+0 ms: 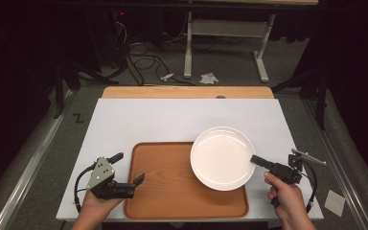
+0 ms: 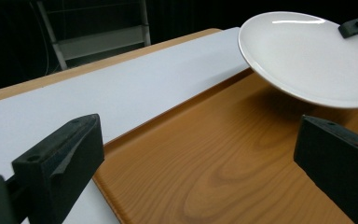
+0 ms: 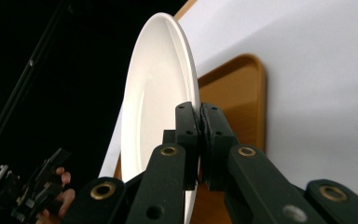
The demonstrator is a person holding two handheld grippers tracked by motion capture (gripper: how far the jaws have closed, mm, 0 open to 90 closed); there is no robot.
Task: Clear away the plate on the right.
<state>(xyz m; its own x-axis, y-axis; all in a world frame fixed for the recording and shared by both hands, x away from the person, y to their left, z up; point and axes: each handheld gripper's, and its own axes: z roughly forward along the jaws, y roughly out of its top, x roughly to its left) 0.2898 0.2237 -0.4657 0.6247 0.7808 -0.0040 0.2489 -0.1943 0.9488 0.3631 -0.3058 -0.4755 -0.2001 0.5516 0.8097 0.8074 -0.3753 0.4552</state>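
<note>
The high view is looking forward and down over the whole table (image 1: 124,120). The left gripper view is sitting low, facing across the wooden tray (image 2: 205,172) toward the white plate (image 2: 307,56). The right gripper view is pressing close against the plate's rim, sharing tray and plate.

- One white plate (image 1: 222,157), at about 3 o'clock on the worktop (image 1: 139,120), overlapping the tray's right corner.
- One wooden tray (image 1: 172,191), at about 6 o'clock.
- One white board covering the worktop.
- Two claws: the left claw (image 1: 130,168) at about 8 o'clock, its jaws spread apart, and the right claw (image 1: 255,159) at about 4 o'clock, its jaws pinched on the plate's rim.
- Two hands, one behind each claw: the left hand (image 1: 93,203) and the right hand (image 1: 285,194).
- Two crumpled scraps of paper (image 1: 208,77) on the floor, at 12 o'clock beyond the worktop.
</note>
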